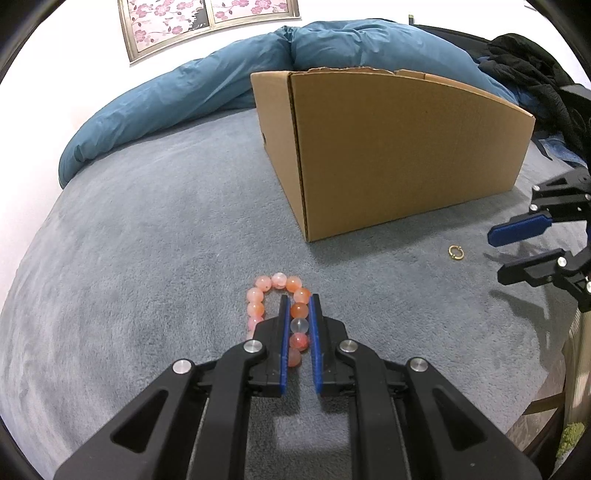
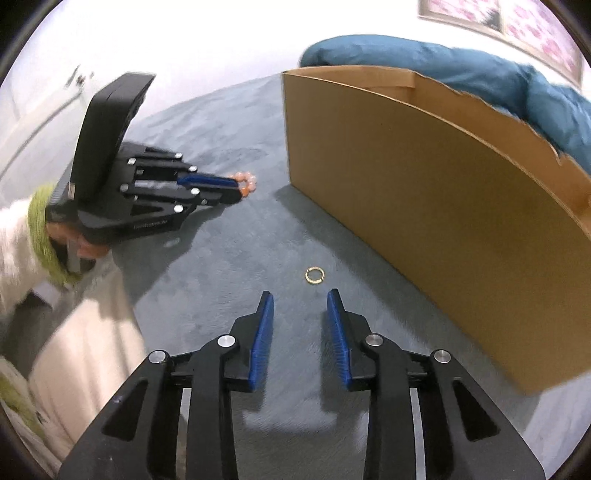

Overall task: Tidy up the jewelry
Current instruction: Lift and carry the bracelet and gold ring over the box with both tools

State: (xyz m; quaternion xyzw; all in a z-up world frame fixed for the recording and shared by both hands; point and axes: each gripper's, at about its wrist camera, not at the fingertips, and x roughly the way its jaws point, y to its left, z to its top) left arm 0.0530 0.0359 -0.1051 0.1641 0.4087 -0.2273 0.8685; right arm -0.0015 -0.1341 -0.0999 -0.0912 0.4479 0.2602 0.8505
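My left gripper [image 1: 299,301] was down on the grey plush bed cover [image 1: 147,277], its blue-padded fingers [image 1: 283,332] drawn in on either side of one run of the pink and orange round-bead bracelet [image 1: 258,295]. Four or so beads sat between the pads, and the pads looked to be pressing them, so I read it as clenched on that side of the loop. The rest of the loop curved out to the left and ahead of the fingertips, lying on the cover. From my right wrist view the same gripper [image 2: 236,186] lay low against the cover with the beads [image 2: 246,183] poking out beyond its tips.

Farther right, the open brown cardboard box [image 1: 388,155] stood on the cover, well behind the bracelet, with the rumpled teal duvet [image 1: 166,96] behind it and a floral framed picture [image 1: 207,22] on the wall.

To the right of the box's near corner lay the small gold ring [image 1: 456,253], flat on the cover and apart from the box wall. My right gripper [image 2: 300,295] was released, its jaws spread wide, and the ring [image 2: 314,275] sat just ahead of its tips, touching neither pad. Dark clothing [image 1: 532,66] was heaped at the far right.
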